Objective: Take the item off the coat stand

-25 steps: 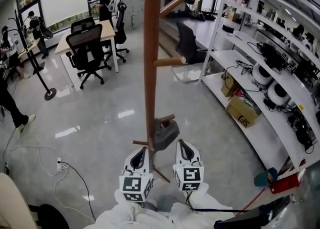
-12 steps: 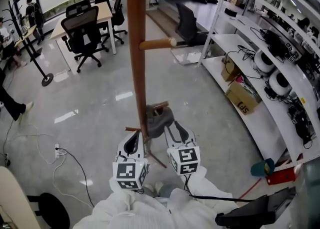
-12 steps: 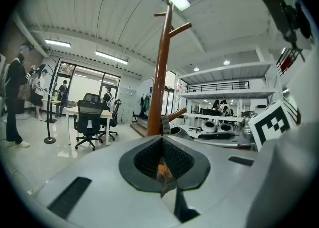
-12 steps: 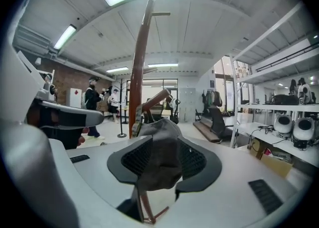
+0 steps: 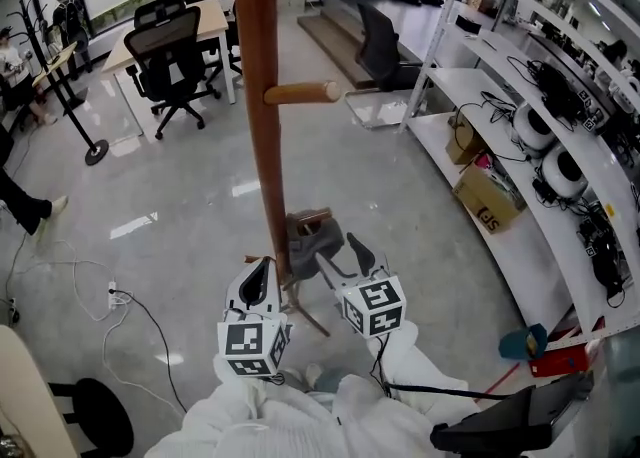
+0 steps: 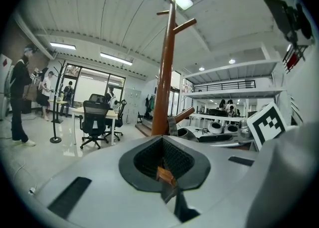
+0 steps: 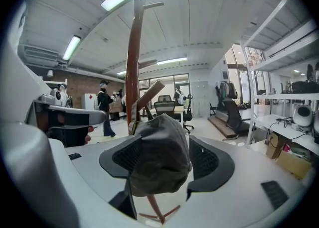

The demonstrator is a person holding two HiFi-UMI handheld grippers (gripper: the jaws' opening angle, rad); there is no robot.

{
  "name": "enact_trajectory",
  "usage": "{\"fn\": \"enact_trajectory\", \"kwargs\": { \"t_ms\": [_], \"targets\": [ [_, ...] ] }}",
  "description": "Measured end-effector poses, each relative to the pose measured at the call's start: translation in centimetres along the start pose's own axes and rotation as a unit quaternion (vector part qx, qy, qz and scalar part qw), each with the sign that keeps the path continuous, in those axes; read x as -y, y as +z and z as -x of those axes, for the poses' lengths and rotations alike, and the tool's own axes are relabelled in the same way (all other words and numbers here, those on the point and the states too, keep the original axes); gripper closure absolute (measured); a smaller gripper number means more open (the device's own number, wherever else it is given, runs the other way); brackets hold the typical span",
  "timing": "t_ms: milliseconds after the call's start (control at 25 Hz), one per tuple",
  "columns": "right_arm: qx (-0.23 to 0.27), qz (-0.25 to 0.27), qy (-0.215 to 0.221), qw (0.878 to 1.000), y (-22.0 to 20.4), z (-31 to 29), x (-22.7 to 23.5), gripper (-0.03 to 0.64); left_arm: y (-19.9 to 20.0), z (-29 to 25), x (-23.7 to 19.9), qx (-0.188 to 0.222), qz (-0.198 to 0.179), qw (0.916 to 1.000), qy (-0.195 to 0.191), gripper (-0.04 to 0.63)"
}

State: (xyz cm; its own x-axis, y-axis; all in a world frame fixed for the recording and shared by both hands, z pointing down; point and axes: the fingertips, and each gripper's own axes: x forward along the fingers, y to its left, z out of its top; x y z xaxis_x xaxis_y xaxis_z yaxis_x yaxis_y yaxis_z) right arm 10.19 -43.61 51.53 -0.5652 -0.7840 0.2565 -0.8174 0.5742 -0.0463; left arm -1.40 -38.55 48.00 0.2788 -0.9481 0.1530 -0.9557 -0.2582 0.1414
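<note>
A brown wooden coat stand (image 5: 262,146) rises in front of me, with a bare peg (image 5: 300,93) higher up. A grey cap (image 5: 312,243) hangs on a low peg close to the pole. My right gripper (image 5: 340,251) reaches up to the cap; its jaws are opening, with the cap (image 7: 160,155) between the dark pads (image 7: 204,158) and a gap on the right side. My left gripper (image 5: 262,268) is shut and empty, its tip just left of the pole (image 6: 164,82).
A white shelving rack (image 5: 520,176) with gear and a cardboard box (image 5: 485,211) lines the right. Office chairs (image 5: 170,51) and a desk stand at the back left. Cables (image 5: 120,296) lie on the floor to my left. The stand's feet (image 5: 310,321) spread below the grippers.
The right gripper's jaws have gone from closed together to wide apart around the grey cap. Both grippers have shifted slightly left, closer to the pole.
</note>
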Motion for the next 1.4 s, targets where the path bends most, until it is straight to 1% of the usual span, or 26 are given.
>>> {"fn": "enact_trajectory", "kwargs": {
  "t_ms": [160,320,440,600,680,720,800,840,1040,1200,1400],
  "targets": [
    [0.000,0.002,0.039,0.999,0.4,-1.1,-0.1,0.344,0.0,-0.4,-0.5,0.001,0.002,0.9999,0.015,0.607],
    [-0.009,0.016,0.080,0.997,0.6,-2.0,-0.2,0.344,0.1,-0.5,-1.4,0.003,0.006,0.9995,0.032,0.607],
    [-0.016,0.021,0.096,0.995,0.6,-2.7,-0.1,0.345,0.0,-0.6,-1.9,0.003,0.011,0.9990,0.044,0.607],
    [-0.014,0.015,0.108,0.994,0.7,-3.1,-0.9,0.346,-0.2,-0.3,-2.1,0.002,0.013,0.9986,0.051,0.607],
    [-0.019,0.018,0.110,0.994,0.4,-3.1,-1.5,0.361,-0.3,-0.2,-2.3,-0.001,0.015,0.9985,0.053,0.607],
    [-0.027,0.025,0.109,0.993,0.2,-3.1,-1.7,0.397,-0.4,-0.1,-2.4,-0.001,0.016,0.9984,0.054,0.607],
    [-0.046,0.046,0.108,0.992,-0.5,-3.0,-2.2,0.545,-0.5,0.0,-2.4,-0.002,0.016,0.9983,0.055,0.607],
    [-0.051,0.053,0.107,0.992,-0.8,-2.9,-2.5,0.565,-0.5,0.1,-2.3,-0.001,0.016,0.9983,0.055,0.607],
    [-0.050,0.053,0.094,0.993,-0.9,-2.6,-2.7,0.591,-0.5,0.5,-2.3,-0.002,0.015,0.9985,0.053,0.607],
    [-0.039,0.033,0.081,0.995,-0.3,-1.7,-2.3,0.592,-0.5,0.9,-2.3,-0.001,0.016,0.9986,0.051,0.607],
    [-0.019,0.025,0.060,0.998,0.9,-0.3,-1.4,0.594,-0.1,0.9,-1.3,0.003,0.012,0.9992,0.038,0.607]
  ]
}}
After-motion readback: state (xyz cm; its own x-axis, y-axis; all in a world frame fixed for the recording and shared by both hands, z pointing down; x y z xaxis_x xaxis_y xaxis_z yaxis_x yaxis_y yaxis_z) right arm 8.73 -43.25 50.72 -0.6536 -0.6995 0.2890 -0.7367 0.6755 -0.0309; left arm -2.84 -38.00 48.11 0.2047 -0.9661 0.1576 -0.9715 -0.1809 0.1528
